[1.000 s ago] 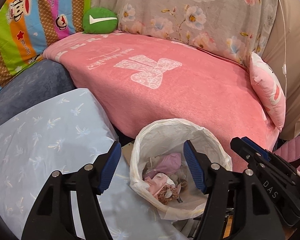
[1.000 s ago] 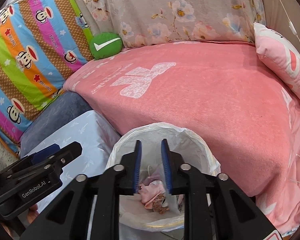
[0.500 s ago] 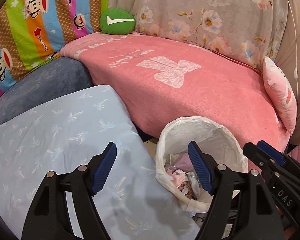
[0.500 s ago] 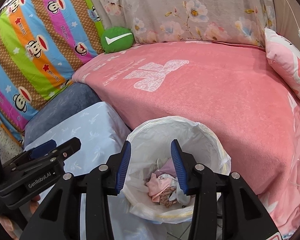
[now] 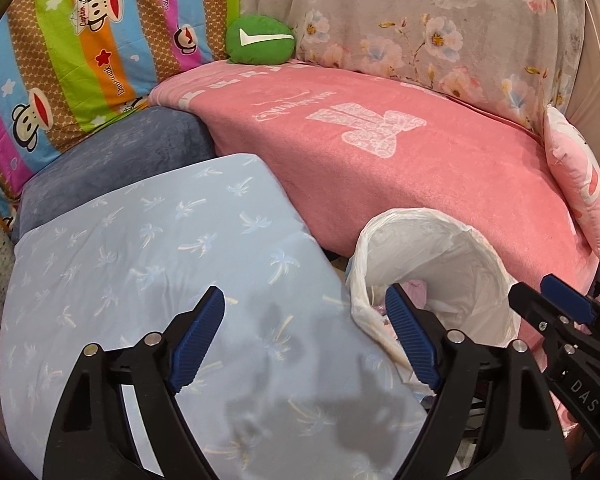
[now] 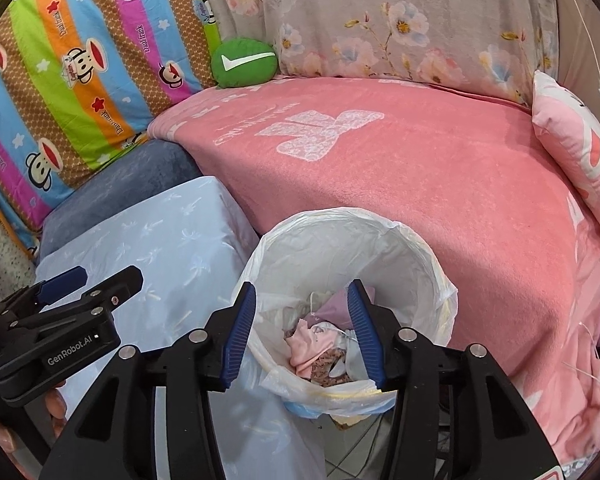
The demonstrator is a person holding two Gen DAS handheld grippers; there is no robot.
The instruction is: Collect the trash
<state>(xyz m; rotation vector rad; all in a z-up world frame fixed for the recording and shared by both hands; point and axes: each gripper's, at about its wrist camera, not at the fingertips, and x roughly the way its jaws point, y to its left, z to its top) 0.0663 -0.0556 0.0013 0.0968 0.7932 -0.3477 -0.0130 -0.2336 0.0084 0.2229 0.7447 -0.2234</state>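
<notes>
Hovering empty with fingers spread, right gripper (image 6: 302, 334) over lined trash bin (image 6: 400, 248), left gripper (image 5: 305, 338) above blue pillow (image 5: 140, 264) beside pink bed (image 5: 420, 168)

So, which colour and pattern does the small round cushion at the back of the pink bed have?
The small round cushion is green with a white check mark, clearest in the right wrist view.

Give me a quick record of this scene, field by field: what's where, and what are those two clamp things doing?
setting: pink blanket over a bed, light blue cushion beside it
bin: white-lined trash bin between cushion and bed
bin contents: crumpled pink and white scraps
left gripper: jaws open, empty, over the cushion
right gripper: jaws open, empty, above the bin
</notes>
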